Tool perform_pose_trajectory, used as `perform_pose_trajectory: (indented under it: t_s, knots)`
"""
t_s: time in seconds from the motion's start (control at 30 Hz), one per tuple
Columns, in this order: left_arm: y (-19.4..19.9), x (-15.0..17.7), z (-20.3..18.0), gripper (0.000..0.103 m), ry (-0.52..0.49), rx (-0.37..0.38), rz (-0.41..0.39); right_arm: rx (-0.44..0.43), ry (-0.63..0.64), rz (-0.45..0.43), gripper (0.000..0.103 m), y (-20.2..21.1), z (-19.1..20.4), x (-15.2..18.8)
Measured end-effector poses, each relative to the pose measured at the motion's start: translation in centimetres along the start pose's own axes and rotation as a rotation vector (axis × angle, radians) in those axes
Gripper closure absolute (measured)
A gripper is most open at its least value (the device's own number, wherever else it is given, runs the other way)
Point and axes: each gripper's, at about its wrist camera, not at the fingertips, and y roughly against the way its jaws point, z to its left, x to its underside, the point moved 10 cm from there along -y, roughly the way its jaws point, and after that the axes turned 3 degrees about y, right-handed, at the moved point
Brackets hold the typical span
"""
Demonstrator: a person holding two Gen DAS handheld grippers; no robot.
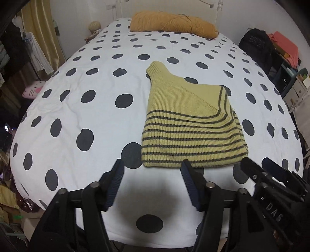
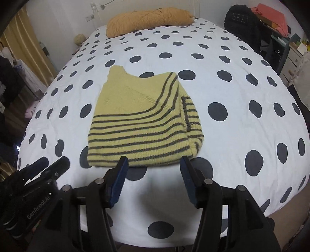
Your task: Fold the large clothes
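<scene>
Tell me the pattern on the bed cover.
White bed cover with dark round dots, clearest in the right wrist view.

A fingertip of the left gripper (image 1: 152, 166) is covering part of the folded sweater's (image 1: 186, 124) near hem. The right gripper (image 1: 271, 174) is running off the picture's right edge. Lettering on the black bag (image 2: 241, 18) is staying too faint to read. Clutter (image 1: 7, 195) beside the bed (image 1: 81, 81) is blurring beyond recognition.

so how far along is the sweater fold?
Looks nearly done: the sweater lies on the bed as a compact folded bundle, sleeve tucked across. In hand: nothing. The left gripper and right gripper are open and empty, at its near edge. Left, at most: one more fold or a tidy-up; the collar sticks out at the far end.
</scene>
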Motion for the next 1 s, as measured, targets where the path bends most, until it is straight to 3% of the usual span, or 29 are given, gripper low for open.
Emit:
perform_pose_trajectory:
  t_s: [0.1, 0.4, 0.47, 0.5, 0.6, 0.63, 0.7, 0.8, 0.9, 0.93, 0.97, 1.0]
  knots:
    - [0.9, 0.1, 0.0, 0.034, -0.005, -0.043, -0.013, 0.018, 0.026, -0.003, 0.042, 1.1, 0.6, 0.3]
    - [1.0, 0.9, 1.0, 0.033, 0.027, -0.075, 0.007, 0.109, 0.071, -0.016, 0.035, 2.9, 0.6, 0.8]
    - [0.2, 1.6, 1.6, 0.030, 0.055, -0.065, 0.034, 0.093, 0.077, -0.015, 0.024, 2.5, 0.7, 0.9]
    - [-0.2, 1.9, 2.0, 0.023, 0.065, -0.060, 0.045, 0.074, 0.072, -0.012, 0.021, 1.8, 0.3, 0.8]
    - [-1.3, 3.2, 3.3, 0.022, 0.089, -0.073, 0.082, -0.020, 0.027, -0.018, 0.022, -0.2, -0.5, 0.5]
    - [-1.6, 3.6, 3.8, 0.022, 0.095, -0.078, 0.092, -0.072, 0.003, -0.016, 0.025, -1.0, -0.6, 0.2]
    - [-2.4, 4.5, 5.0, 0.022, 0.117, -0.093, 0.122, -0.208, -0.030, 0.006, 0.040, -2.7, 0.2, -0.4]
    - [-3.3, 5.2, 6.6, 0.022, 0.152, -0.103, 0.156, -0.361, -0.048, 0.034, 0.043, -5.3, 2.3, -1.6]
    - [-3.9, 5.4, 8.1, 0.022, 0.170, -0.128, 0.168, -0.297, 0.000, 0.073, 0.043, -9.1, 1.9, -2.2]
    - [-4.1, 5.5, 8.6, 0.022, 0.177, -0.132, 0.176, -0.236, 0.008, 0.104, 0.052, -11.0, 0.7, -2.1]
    - [-4.4, 5.6, 8.9, 0.022, 0.183, -0.134, 0.185, -0.215, 0.007, 0.126, 0.075, -12.4, -0.5, -2.0]
    - [-4.7, 5.8, 9.3, 0.022, 0.193, -0.136, 0.195, -0.190, 0.012, 0.143, 0.082, -13.4, -1.7, -1.8]
